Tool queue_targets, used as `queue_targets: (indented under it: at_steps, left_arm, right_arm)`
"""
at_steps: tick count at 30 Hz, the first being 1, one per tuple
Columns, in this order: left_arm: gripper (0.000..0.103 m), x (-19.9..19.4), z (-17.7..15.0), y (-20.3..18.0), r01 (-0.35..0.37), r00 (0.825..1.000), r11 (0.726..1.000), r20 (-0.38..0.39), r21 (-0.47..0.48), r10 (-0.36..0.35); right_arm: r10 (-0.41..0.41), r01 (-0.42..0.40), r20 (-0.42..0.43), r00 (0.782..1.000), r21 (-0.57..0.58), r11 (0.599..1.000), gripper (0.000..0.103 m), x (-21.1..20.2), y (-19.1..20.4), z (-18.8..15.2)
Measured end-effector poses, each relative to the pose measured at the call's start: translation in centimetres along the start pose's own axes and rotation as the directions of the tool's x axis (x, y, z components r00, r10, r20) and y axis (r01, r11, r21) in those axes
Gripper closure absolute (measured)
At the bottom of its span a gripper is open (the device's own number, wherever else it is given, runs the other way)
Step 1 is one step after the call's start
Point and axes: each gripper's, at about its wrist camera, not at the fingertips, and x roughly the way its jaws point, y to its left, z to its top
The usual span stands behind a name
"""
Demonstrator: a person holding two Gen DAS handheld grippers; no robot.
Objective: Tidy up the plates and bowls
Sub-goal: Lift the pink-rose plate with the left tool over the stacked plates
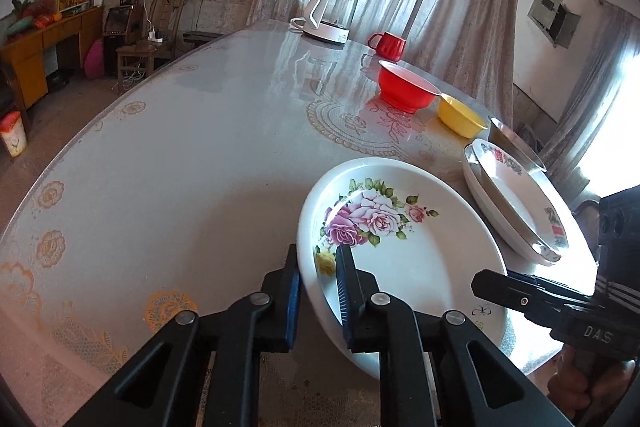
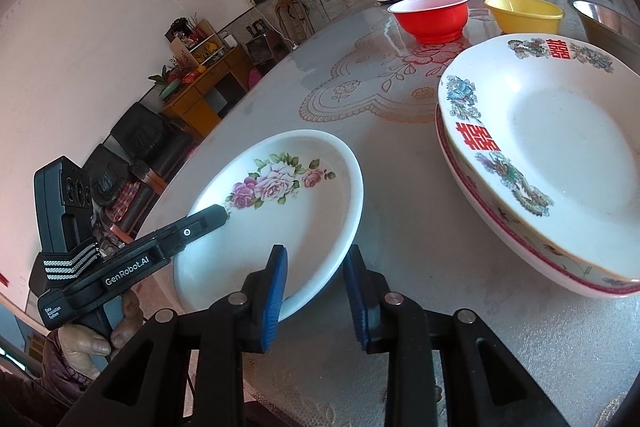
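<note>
Round bench (image 1: 160, 155) is carrying the rose plate (image 1: 404, 247) at its near edge. Left claw (image 1: 318, 271) is clamping the plate's left rim; right claw (image 2: 316, 267) is straddling the opposite rim, probably not pinching yet. Stacked plates (image 2: 560, 155) are lying just right.

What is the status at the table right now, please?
Left claw clamped on rose plate rim. Right claw straddles its opposite rim, not pinching. Stacked plates alongside; nothing blocking.
</note>
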Motion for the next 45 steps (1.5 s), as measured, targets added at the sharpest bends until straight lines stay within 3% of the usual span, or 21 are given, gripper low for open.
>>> queue_targets:
  at_steps: [5,10,15,21,36,45]
  left_arm:
    - [0.086,0.0,0.0,-0.4,-0.020,1.000,1.000,-0.006,0.004,0.020]
    - [0.085,-0.4,-0.6,-0.6,0.018,1.000,0.999,-0.020,-0.029,-0.019]
    - [0.084,-0.5,-0.5,-1.0,0.013,1.000,1.000,-0.018,-0.029,-0.014]
    - [0.084,-1.5,-0.2,-1.3,0.069,0.998,0.997,0.014,-0.046,-0.068]
    - [0.084,-2.6,1.1,-4.1,0.132,0.989,0.991,0.067,0.027,-0.133]
    - [0.085,-2.1,1.8,-6.2,0.173,0.984,0.983,0.043,0.056,-0.176]
  right_arm:
    - [-0.030,0.030,0.000,1.000,-0.032,0.999,0.074,0.0,0.3,0.0]
    - [-0.070,0.070,0.002,0.998,-0.045,0.997,0.076,-0.2,0.2,0.1]
    - [-0.046,0.046,-0.013,0.999,-0.014,0.999,0.076,-0.3,-0.5,0.5]
    - [-0.028,0.028,-0.019,0.999,0.024,0.999,0.075,-0.7,-1.0,0.4]
    - [-0.007,0.004,0.090,0.996,0.039,0.999,0.075,-4.0,-1.5,0.2]
    - [-0.031,0.021,0.149,0.988,0.071,0.997,0.075,-6.4,-2.8,0.0]
